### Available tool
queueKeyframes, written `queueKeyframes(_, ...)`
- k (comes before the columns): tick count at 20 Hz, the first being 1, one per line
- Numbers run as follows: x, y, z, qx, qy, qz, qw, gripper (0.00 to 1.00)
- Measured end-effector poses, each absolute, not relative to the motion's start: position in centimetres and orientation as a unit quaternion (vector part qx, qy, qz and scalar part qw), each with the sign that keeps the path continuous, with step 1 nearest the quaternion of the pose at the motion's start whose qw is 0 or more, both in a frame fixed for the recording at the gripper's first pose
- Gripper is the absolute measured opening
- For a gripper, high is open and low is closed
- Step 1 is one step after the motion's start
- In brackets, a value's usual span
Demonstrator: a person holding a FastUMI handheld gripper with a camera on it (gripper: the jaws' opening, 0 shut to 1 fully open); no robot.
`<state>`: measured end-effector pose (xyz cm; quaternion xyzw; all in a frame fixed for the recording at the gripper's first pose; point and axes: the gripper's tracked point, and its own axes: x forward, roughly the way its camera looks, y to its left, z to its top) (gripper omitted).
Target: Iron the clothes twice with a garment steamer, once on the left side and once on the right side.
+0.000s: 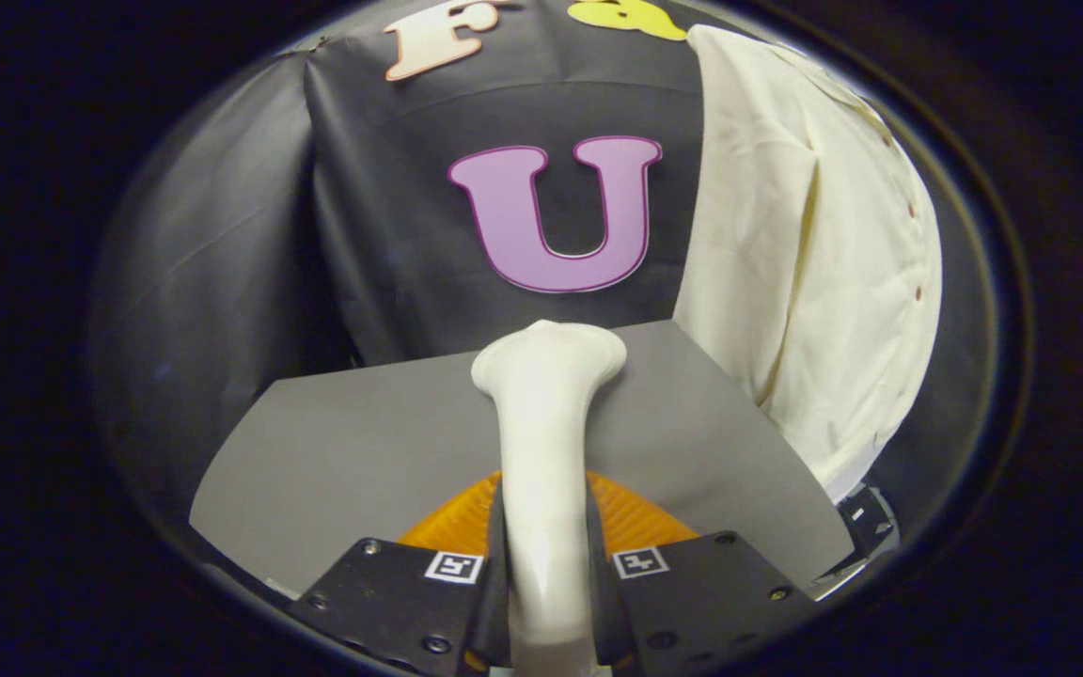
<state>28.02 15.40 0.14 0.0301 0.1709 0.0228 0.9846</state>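
My gripper [544,555] is shut on the white garment steamer [543,423], both fingers pressing its slim handle. The steamer runs forward from between the fingers and widens into a flared head above the grey table [335,451]. A cream button-up shirt [814,263] hangs against the booth wall, off to the right of the steamer head and beyond it. The steamer head is apart from the shirt, pointing at the black cloth left of it.
The grey table top lies under the steamer and reaches to the shirt's lower hem. Black cloth walls close the booth behind and on the left. A small dark object [866,517] sits at the table's right edge below the shirt.
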Motion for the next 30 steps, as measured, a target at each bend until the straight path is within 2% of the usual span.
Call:
queueKeyframes(15, 21.7, 14.1, 4.8, 0.054, 0.088, 0.078, 0.992, 0.33)
queueKeyframes(25, 17.3, 9.3, 12.1, 0.033, 0.027, 0.103, 0.994, 0.33)
queueKeyframes(30, 16.8, 5.6, 15.6, 0.037, 0.0, 0.092, 0.995, 0.33)
